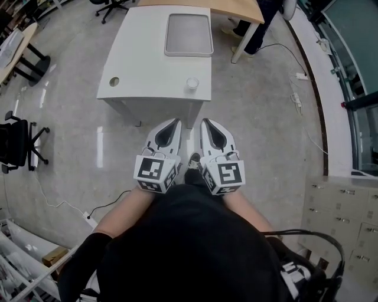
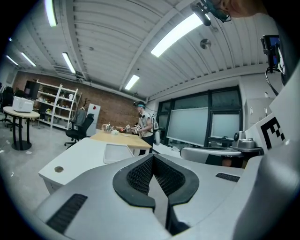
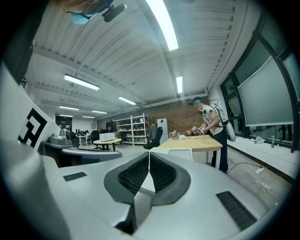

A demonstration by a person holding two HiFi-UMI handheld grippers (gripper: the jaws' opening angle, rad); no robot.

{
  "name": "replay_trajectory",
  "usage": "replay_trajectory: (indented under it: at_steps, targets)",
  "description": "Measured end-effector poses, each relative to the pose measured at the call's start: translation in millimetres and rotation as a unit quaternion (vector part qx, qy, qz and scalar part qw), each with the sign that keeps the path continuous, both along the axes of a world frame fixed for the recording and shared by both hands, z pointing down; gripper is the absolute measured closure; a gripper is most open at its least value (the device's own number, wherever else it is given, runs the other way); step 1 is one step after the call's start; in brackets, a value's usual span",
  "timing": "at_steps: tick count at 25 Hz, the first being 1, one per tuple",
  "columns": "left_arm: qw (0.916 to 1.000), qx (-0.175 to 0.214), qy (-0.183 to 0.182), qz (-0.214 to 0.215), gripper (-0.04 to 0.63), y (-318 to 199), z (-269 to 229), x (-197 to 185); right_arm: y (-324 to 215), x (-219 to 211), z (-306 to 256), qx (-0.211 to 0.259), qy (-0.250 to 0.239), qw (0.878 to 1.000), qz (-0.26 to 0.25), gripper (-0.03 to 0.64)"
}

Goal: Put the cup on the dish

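Note:
A small clear cup [image 1: 192, 84] stands near the front right corner of the white table [image 1: 142, 65]. A flat grey rectangular dish [image 1: 189, 34] lies at the table's far side and shows in the left gripper view as a pale dish [image 2: 117, 152]. My left gripper [image 1: 177, 121] and right gripper [image 1: 205, 121] are held side by side in front of the table's near edge, short of the cup. Both point roughly level at the table. The left gripper [image 2: 152, 156] and the right gripper [image 3: 149, 153] have their jaws together with nothing between them. Neither gripper view shows the cup.
A wooden table [image 1: 236, 7] stands behind the white one, and a person [image 2: 143, 124] stands at it. Black office chairs [image 1: 18, 144] are at the left. Cables [image 1: 298, 100] run along the floor at the right, beside low cabinets [image 1: 342, 206]. The white table has a round cable hole [image 1: 114, 81].

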State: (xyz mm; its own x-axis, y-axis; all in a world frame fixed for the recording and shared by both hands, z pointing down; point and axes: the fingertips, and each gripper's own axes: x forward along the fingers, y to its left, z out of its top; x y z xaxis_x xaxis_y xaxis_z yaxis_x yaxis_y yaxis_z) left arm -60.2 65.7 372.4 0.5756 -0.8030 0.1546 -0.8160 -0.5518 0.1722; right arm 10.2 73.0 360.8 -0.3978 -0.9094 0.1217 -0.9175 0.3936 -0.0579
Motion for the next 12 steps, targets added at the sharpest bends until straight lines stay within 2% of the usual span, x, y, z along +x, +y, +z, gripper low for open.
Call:
replay_trajectory:
  at_steps: [12]
  targets:
    - [0.9997,-0.006,-0.021,-0.012,0.589,-76,12,44,-84,40,15,-0.014,-0.007,1.000,-0.013,0.603]
